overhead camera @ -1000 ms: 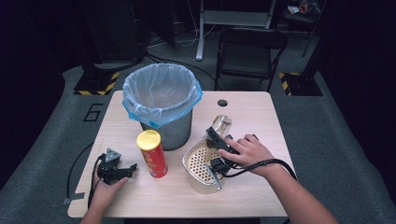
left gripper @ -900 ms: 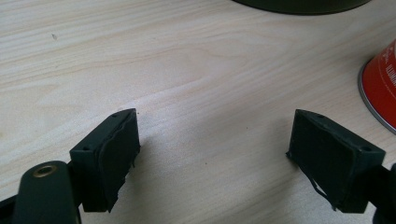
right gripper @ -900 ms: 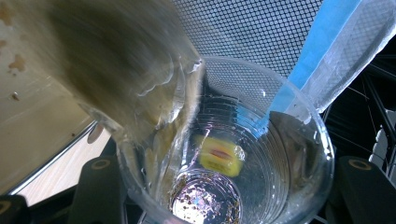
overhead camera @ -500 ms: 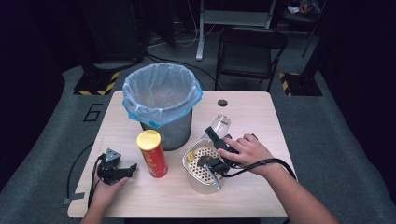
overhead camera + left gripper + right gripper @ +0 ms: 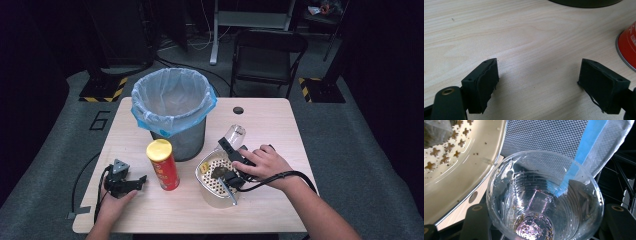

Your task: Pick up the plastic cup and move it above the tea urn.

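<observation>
Floor marking "6" (image 5: 99,120) legible; left gripper (image 5: 537,82) agape, empty; right gripper (image 5: 229,146) clamps clear cup (image 5: 544,197).

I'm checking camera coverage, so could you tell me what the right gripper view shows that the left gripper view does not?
The right gripper view shows a clear plastic cup held between its fingers, crumbs in its bottom, beside a perforated cream basket and the mesh bin with its blue-edged liner. The left gripper view shows open fingers over bare wood and the red can. Both show the wooden table.
</observation>
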Demonstrator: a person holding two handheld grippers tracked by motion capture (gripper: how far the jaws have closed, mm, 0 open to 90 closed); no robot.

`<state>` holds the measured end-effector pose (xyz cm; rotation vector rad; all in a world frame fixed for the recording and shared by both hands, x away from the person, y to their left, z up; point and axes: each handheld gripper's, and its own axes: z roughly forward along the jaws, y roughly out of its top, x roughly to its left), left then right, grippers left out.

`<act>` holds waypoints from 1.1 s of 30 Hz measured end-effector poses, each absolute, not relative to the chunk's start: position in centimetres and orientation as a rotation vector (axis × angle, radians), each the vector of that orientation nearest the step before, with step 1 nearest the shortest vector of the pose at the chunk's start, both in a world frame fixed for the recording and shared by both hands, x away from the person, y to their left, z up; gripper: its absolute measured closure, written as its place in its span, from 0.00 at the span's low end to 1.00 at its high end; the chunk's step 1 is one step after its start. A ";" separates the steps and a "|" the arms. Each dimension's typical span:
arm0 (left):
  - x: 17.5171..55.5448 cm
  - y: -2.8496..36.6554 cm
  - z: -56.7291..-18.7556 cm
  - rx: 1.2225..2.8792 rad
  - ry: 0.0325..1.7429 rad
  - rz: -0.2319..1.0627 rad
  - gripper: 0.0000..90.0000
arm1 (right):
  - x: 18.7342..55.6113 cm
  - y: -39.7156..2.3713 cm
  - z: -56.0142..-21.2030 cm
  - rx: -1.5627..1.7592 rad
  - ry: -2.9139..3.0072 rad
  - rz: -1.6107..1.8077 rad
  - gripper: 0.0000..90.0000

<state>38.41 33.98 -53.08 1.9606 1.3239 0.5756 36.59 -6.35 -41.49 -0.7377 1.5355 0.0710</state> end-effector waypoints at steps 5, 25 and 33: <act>38.4 34.0 -53.1 1.961 1.324 0.576 0.18 | 36.5 -6.4 -41.5 -0.730 1.529 0.080 0.40; 38.4 34.0 -53.1 1.960 1.324 0.576 0.18 | 36.1 -6.5 -41.1 -0.747 1.502 0.084 0.40; 38.4 34.0 -53.1 1.960 1.324 0.576 0.18 | 36.1 -6.5 -41.1 -0.741 1.502 0.092 0.40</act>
